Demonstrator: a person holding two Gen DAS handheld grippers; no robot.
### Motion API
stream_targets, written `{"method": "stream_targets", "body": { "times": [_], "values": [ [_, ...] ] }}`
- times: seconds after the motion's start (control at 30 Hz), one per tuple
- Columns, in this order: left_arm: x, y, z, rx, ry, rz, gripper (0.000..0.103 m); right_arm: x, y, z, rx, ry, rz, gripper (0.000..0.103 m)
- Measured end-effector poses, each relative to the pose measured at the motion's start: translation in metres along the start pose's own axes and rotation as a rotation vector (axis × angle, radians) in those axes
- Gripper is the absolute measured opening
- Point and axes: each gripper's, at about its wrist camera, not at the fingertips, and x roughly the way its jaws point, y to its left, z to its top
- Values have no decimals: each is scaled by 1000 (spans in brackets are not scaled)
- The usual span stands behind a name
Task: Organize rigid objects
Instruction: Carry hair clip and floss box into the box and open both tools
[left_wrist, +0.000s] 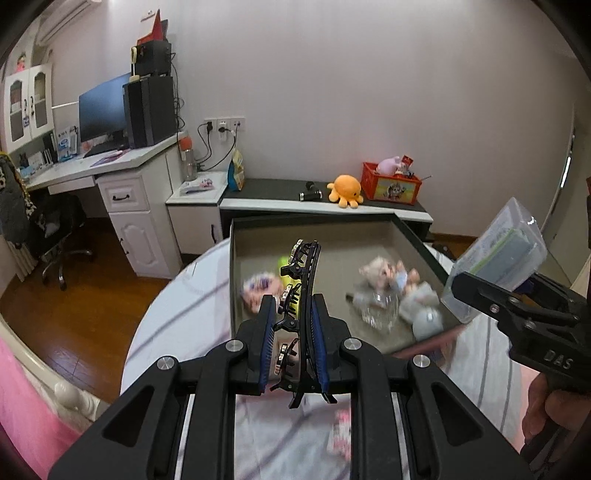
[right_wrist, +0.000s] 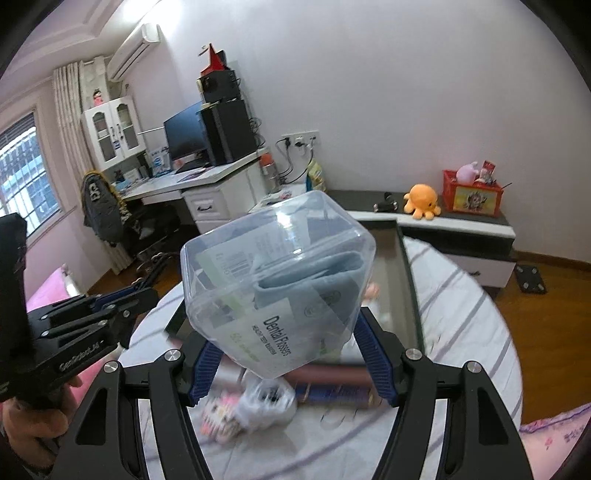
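The left gripper (left_wrist: 293, 314) is clamped tight on a black card of hair clips (left_wrist: 303, 291), a long thin strip that stands on edge between the blue pads (left_wrist: 319, 332). Its long axis runs forward along the fingers, away from the camera and slightly up, bowing gently to the left at the far end, which sticks out well past the fingertips. Small black claw clips with pale round ornaments sit in a row down its left face. It hangs above the near edge of a shallow dark box (left_wrist: 236, 236) that rests on a striped bed cover (left_wrist: 480, 354); blurred dolls (left_wrist: 388, 275) lie inside the box. The right gripper (right_wrist: 286, 321) is about half open, its pads pressing on the lower sides of a clear plastic tub (right_wrist: 277, 280). The tub is squarish with rounded corners, tipped so one corner points down toward the camera, and its printed label reads "Dental Flossers". It is held in the air above the bed cover, in front of the box (right_wrist: 404, 258).
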Motion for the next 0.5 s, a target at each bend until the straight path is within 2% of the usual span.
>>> {"method": "stream_targets", "body": {
  "times": [0.2,0.5],
  "values": [
    [42,-6,22,4,29,-15,19,57,-13,29,11,78,-65,69],
    [114,-12,28,-3,129,-28,19,118,-32,29,24,210,-92,70]
  ]
}}
